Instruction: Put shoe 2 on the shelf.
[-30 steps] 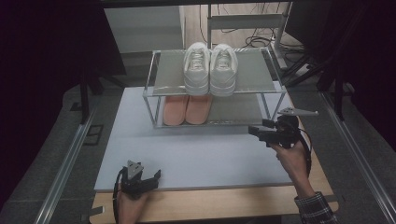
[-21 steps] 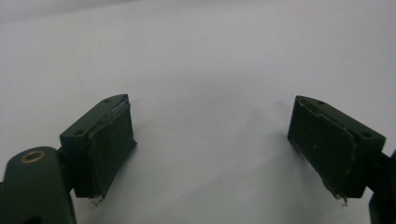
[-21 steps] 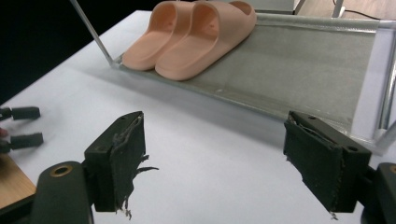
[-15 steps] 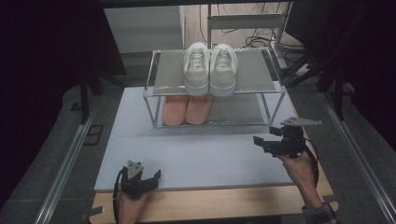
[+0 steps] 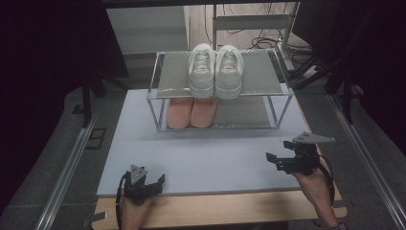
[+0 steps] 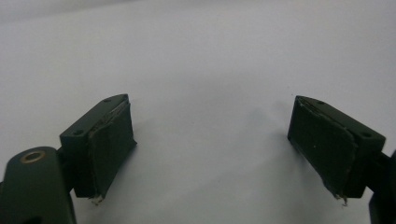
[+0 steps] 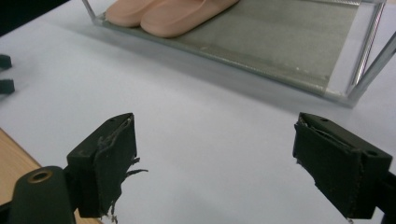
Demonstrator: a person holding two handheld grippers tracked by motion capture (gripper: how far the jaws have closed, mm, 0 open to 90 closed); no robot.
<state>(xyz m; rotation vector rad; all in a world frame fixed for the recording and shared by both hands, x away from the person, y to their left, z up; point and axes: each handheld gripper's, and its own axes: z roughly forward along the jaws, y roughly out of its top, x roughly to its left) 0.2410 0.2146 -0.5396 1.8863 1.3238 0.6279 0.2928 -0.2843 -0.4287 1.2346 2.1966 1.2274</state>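
White sneakers (image 5: pixel 215 71) sit on the top shelf of the metal rack (image 5: pixel 156 84) at 12 o'clock on the tabletop (image 5: pixel 210 153), with pink slippers (image 5: pixel 190 112) on the shelf below. My left claw (image 5: pixel 155 182) rests at 7 o'clock near the front edge, jaws spread wide and empty. My right claw (image 5: pixel 274 161) hovers at 4 o'clock, likewise spread and empty, well apart from the rack.

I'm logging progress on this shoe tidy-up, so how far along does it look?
Done, it seems: the white sneakers sit on the top shelf of the metal two-tier shoe rack, and the peach-pink slippers on the bottom shelf. In hand: nothing; the left gripper and right gripper are open over the pale blue mat. No shoes lie loose, so nothing looks left.
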